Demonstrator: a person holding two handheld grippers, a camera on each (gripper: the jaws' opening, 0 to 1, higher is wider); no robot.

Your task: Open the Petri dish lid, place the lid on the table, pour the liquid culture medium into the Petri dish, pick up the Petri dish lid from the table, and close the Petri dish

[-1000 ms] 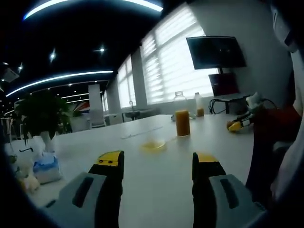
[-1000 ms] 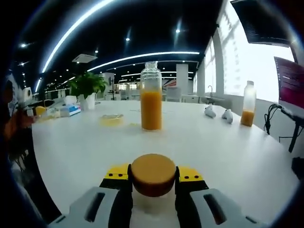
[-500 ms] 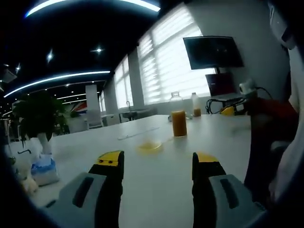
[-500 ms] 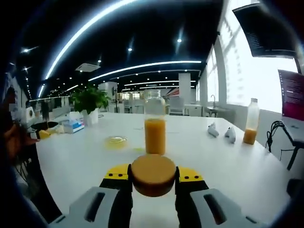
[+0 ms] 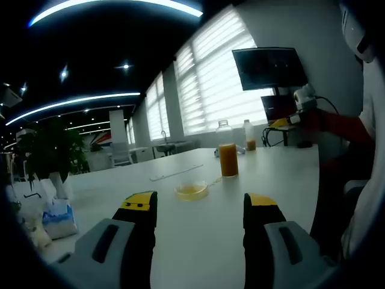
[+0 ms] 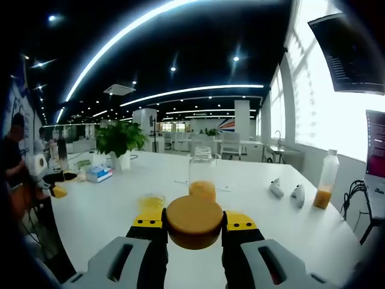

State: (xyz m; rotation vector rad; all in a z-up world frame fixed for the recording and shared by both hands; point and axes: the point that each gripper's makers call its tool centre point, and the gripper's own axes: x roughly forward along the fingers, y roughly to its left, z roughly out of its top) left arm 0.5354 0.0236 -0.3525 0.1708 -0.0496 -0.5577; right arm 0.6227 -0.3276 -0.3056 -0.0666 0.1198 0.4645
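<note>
No readable text is showing anywhere. The wall screen [image 6: 355, 54] at the far right is displaying faint lines of text, too small and blurred to read, and the bottles are bearing no legible labels.
</note>
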